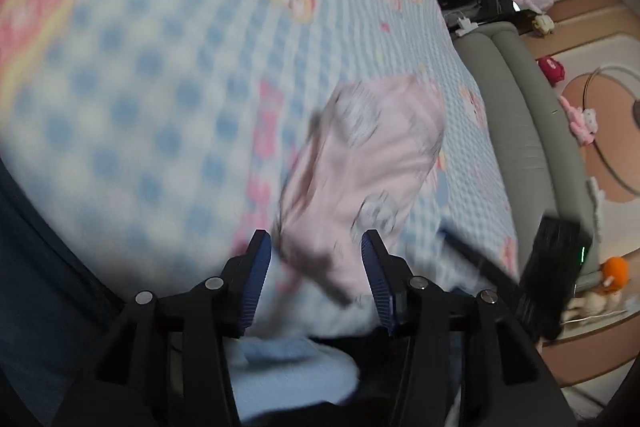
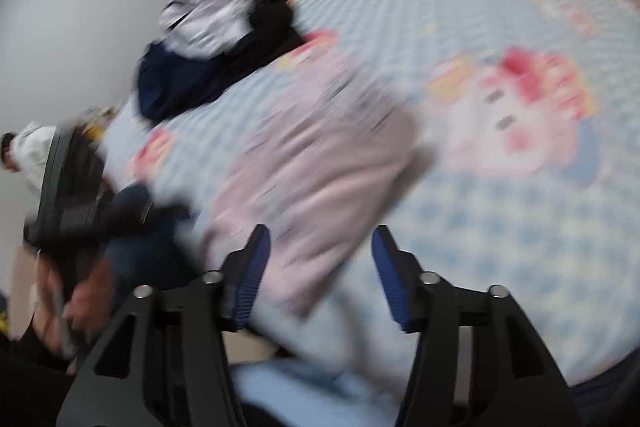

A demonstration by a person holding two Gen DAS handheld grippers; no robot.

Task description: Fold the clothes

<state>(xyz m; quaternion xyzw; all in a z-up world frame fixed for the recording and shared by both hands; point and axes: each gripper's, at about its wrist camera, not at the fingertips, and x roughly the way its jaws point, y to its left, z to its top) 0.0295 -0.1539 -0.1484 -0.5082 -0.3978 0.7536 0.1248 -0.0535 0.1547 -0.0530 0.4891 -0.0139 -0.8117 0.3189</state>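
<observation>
Clothes are lying on a bed whose blue-and-white checked sheet (image 1: pixel 168 87) is printed with pink cartoon figures. Heaped dark and white garments (image 2: pixel 216 47) are sitting toward the sheet's far edge in the right wrist view. One pale pink garment (image 1: pixel 360 167), smaller and bearing a faint printed pattern, is lying bunched near the sheet's near edge, directly ahead of both tools; motion blur is hiding its fold state. The left gripper (image 1: pixel 316 279) is hovering over the pink garment's near end with fingers spread, gripping nothing. The right gripper (image 2: pixel 320 275) is likewise hovering there, fingers apart and empty. A hand (image 2: pixel 80 299) is showing at that view's lower left.
</observation>
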